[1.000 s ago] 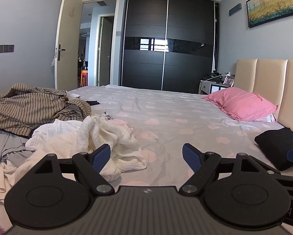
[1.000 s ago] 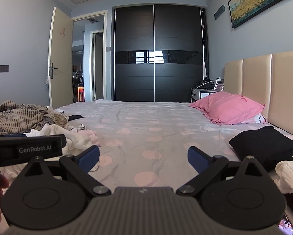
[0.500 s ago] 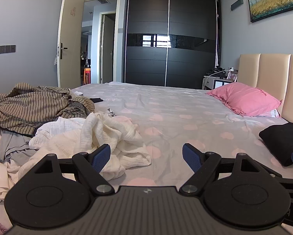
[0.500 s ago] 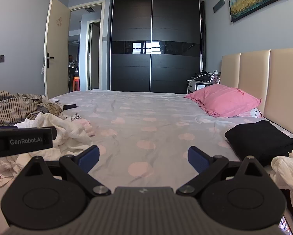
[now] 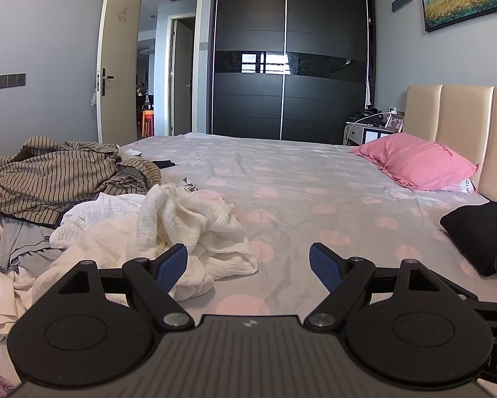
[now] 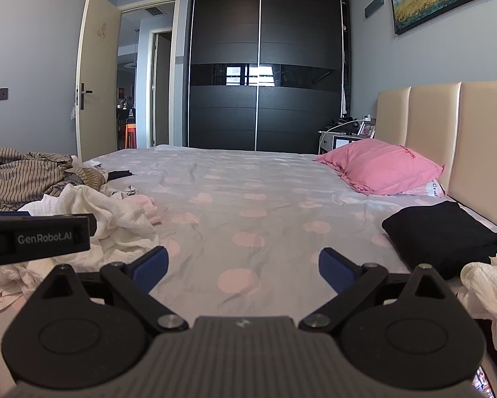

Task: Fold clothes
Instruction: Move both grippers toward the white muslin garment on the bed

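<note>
A crumpled cream garment [image 5: 169, 229] [image 6: 109, 219] lies at the left of the bed, in front of a heap with a brown striped shirt [image 5: 56, 172] [image 6: 19, 179]. My left gripper [image 5: 248, 267] is open and empty, held above the sheet; its left fingertip sits over the cream cloth's near edge. My right gripper [image 6: 243, 267] is open and empty over bare sheet. A folded black garment [image 5: 477, 232] [image 6: 441, 235] rests near the headboard side. Another white cloth [image 6: 490, 295] lies at the right wrist view's right edge.
The bed [image 6: 248, 199] has a grey sheet with pink dots, open across its middle. A pink pillow [image 5: 414, 162] [image 6: 378, 165] leans by the beige headboard [image 6: 447, 132]. A black wardrobe [image 5: 288, 59] and an open door [image 5: 115, 66] stand beyond. The left gripper's body [image 6: 36, 238] shows at the right wrist view's left.
Both views have tilted upward slightly over the second, so the bed and clothes sit lower in the frames. Both grippers stayed open and the clothes did not move.
</note>
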The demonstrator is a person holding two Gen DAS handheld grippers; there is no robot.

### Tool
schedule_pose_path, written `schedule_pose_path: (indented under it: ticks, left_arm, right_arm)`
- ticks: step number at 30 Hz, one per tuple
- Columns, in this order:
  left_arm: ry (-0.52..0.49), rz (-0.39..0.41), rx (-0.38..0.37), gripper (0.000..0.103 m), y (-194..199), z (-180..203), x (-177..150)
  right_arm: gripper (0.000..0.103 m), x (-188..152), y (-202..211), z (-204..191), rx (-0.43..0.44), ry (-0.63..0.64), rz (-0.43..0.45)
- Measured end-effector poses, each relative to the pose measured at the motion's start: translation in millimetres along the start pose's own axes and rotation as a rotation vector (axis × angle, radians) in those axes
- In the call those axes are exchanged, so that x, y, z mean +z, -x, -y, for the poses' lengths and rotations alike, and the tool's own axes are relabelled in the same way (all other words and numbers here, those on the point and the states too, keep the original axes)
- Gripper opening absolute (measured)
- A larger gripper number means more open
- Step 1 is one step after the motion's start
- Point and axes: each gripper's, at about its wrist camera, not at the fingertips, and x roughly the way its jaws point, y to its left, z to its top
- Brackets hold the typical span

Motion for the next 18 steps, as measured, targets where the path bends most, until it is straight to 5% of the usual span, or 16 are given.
schedule_pose_path:
  ticks: [18]
  left_arm:
    - [-0.053,-0.054,0.008,0.081,-10.2,-10.1,-2.4]
  right_arm:
    - [0.099,-1.7,-1.9,-5.2,0.019,0.024,-0.034]
